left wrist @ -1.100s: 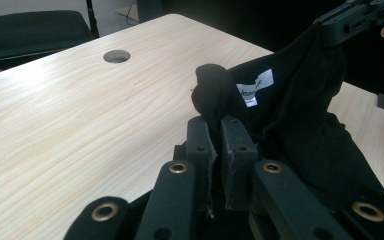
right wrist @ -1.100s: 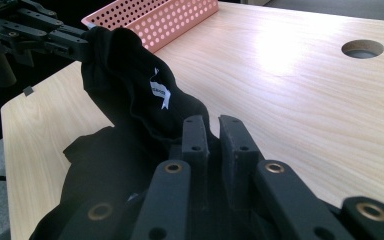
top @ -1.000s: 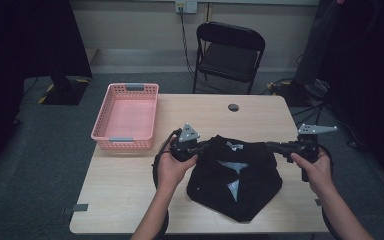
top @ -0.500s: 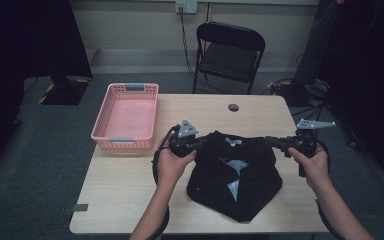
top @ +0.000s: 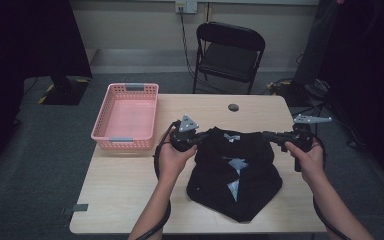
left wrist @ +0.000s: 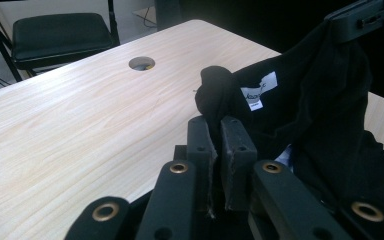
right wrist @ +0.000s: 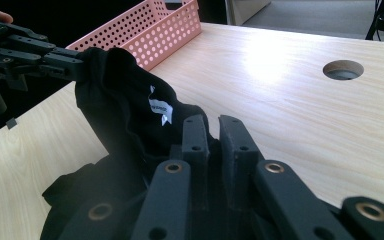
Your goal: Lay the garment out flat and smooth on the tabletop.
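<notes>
I have both tools clenched on the black garment at the centre of the frame: left tool and right tool each pinch its top edge. I should lift evenly, keeping the cloth taut. The pink basket at upper left isn't obstructing.

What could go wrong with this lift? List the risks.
1. The left gripper pinches only a small fold of the black garment, so the cloth may slip out as it rises.
2. Most of the garment is bunched on the table; it may lift twisted rather than spread flat.
3. The right gripper also holds just an edge; an uneven pull between the two could tug one side free.
</notes>
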